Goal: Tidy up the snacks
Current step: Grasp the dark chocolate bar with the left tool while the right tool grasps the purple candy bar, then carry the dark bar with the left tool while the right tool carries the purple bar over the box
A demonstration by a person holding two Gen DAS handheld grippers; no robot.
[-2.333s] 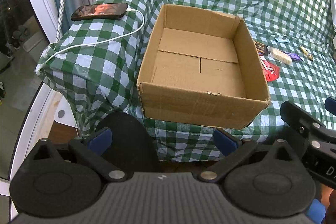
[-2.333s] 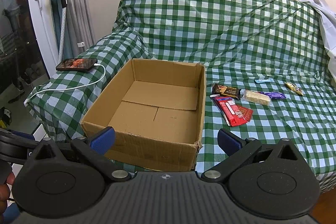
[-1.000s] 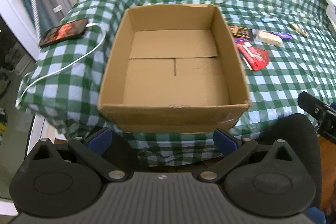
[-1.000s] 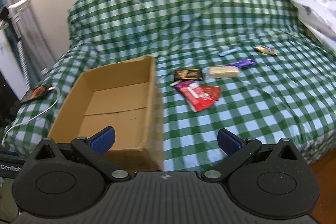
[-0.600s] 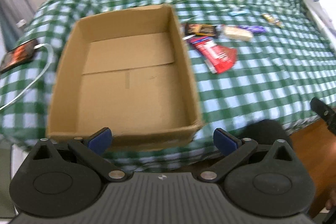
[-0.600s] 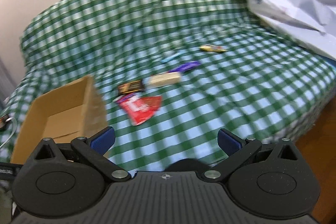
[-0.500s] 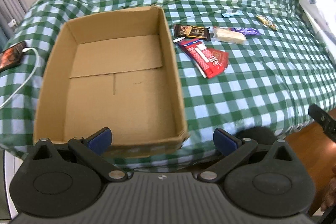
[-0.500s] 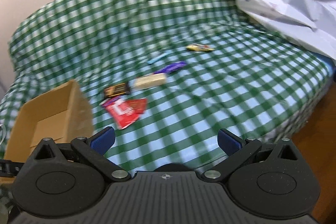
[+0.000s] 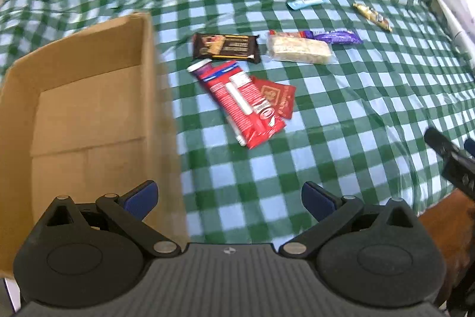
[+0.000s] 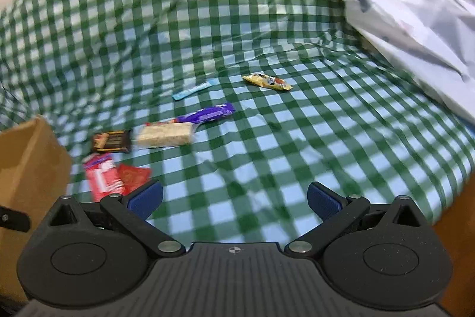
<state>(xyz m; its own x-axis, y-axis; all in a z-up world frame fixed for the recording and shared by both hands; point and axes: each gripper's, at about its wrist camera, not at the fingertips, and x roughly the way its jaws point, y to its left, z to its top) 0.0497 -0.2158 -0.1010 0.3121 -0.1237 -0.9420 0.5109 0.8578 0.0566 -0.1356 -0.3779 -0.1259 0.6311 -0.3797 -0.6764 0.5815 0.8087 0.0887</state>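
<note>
While both jaws gape, snacks [image 9: 252, 97] lie ahead.

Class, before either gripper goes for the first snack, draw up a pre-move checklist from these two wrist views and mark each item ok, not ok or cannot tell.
1. Left gripper open, holding nothing: ok.
2. Right gripper open, holding nothing: ok.
3. Cardboard box open-topped, nothing visible inside: ok.
4. Snacks lie beside the box: red packet, dark bar, pale bar, purple bar, blue stick, gold wrapper: ok.
5. Red packet free of neighbours: not ok, it overlaps a red sachet.
6. Views sharp enough to aim: not ok, both blurred.
</note>
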